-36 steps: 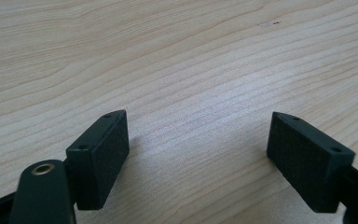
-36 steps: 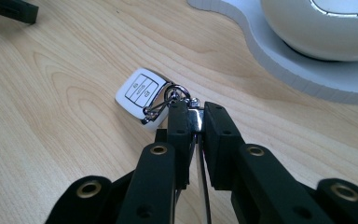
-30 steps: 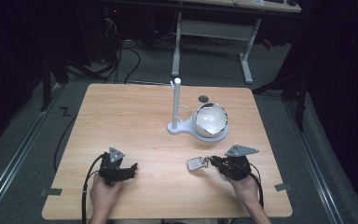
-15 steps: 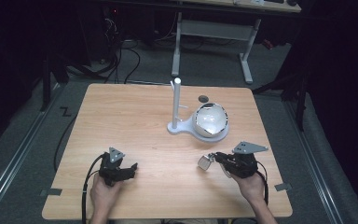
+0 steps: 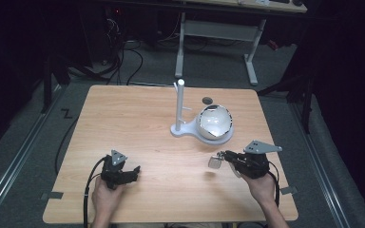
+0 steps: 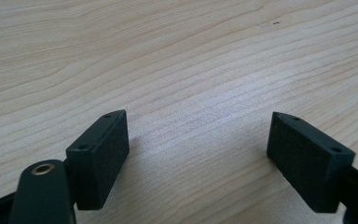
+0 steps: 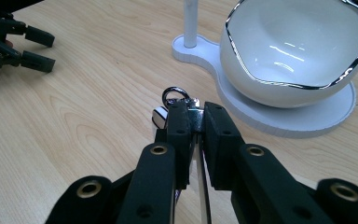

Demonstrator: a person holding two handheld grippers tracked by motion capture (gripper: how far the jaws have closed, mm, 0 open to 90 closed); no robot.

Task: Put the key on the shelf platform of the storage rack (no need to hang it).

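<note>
My right gripper (image 5: 224,156) (image 7: 196,114) is shut on a small bunch of keys (image 5: 215,162), held a little above the wooden table (image 5: 138,118), with its shadow beneath. A metal ring (image 7: 176,95) and a silver tag (image 7: 160,116) stick out past the pads, and a key blade runs back between the jaws. Just beyond stands a white bowl (image 5: 214,121) (image 7: 298,51) with a silver rim, on a white stand (image 5: 185,129) with an upright post (image 5: 180,102). My left gripper (image 5: 134,173) (image 6: 198,154) rests open at the front left, with bare wood between its pads.
A small dark disc (image 5: 207,100) lies on the table behind the bowl. Past the table's far edge stand a white desk frame (image 5: 218,33) and cables on the floor. The left gripper (image 7: 39,46) also appears far off in the right gripper view.
The right gripper has lifted the keys off the table and carried them slightly right, nearer the bowl. The left gripper has stayed put.
</note>
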